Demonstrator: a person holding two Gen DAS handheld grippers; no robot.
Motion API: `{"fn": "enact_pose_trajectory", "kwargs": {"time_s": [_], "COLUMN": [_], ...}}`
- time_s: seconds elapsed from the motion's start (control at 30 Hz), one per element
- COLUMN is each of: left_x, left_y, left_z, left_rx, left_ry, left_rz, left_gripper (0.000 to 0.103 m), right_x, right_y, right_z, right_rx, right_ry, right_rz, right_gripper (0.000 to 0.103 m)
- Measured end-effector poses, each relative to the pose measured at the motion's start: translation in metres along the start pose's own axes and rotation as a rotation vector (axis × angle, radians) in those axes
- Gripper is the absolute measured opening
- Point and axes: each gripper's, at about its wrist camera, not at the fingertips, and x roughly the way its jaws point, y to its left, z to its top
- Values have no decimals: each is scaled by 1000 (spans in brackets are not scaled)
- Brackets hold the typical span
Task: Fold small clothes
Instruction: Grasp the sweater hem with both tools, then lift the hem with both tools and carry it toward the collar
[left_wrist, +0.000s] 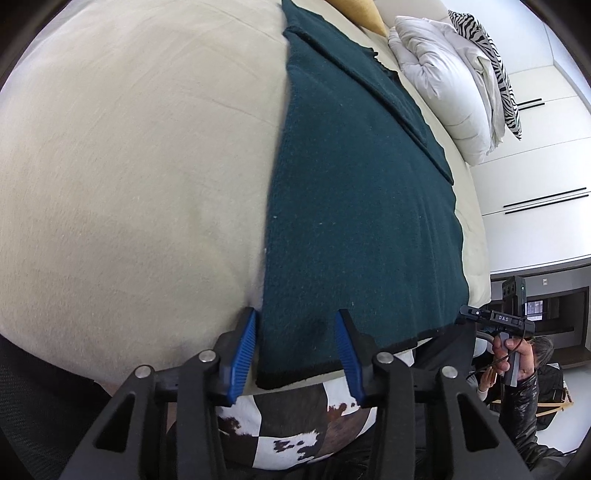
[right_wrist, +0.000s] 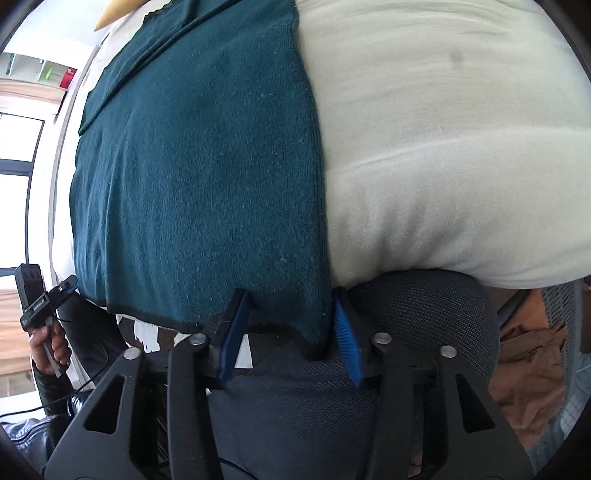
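A dark teal knit garment (left_wrist: 354, 206) lies flat on a cream bed (left_wrist: 129, 166), its near hem at the bed's front edge. A sleeve or folded flap lies along its far side. My left gripper (left_wrist: 297, 321) is open, its blue pads astride the garment's near left corner. In the right wrist view the same garment (right_wrist: 199, 177) fills the left half. My right gripper (right_wrist: 290, 302) is open, its pads astride the garment's near right corner, which hangs over the bed edge. Each gripper also shows small at the edge of the other's view (left_wrist: 491, 317) (right_wrist: 48, 295).
A white duvet (left_wrist: 443, 81) and a zebra-print pillow (left_wrist: 495, 62) lie at the far end of the bed. A cowhide patchwork surface (left_wrist: 295, 428) sits below the bed edge. A dark mesh chair (right_wrist: 424, 317) stands under my right gripper. White cabinets (left_wrist: 546, 177) stand on the right.
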Motion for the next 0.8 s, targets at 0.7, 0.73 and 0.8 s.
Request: {"fn": "enact_pose_trajectory", "kwargs": {"time_s": [0.7, 0.73, 0.8], "left_x": [4, 2, 0], "left_y": [12, 11, 10], "left_z": [-6, -6, -7], "left_rx": [-81, -78, -71], "left_ry": [36, 31, 26], "left_rz": [-32, -35, -41], "left_gripper": [8, 7, 7], "right_x": [-7, -8, -13], "right_y": [-7, -6, -6], "right_z": [-18, -19, -21], "right_rx": [-7, -6, -6], "right_ry": [-79, -87, -108], "right_rz": [47, 49, 62], "right_gripper": [7, 7, 7]}}
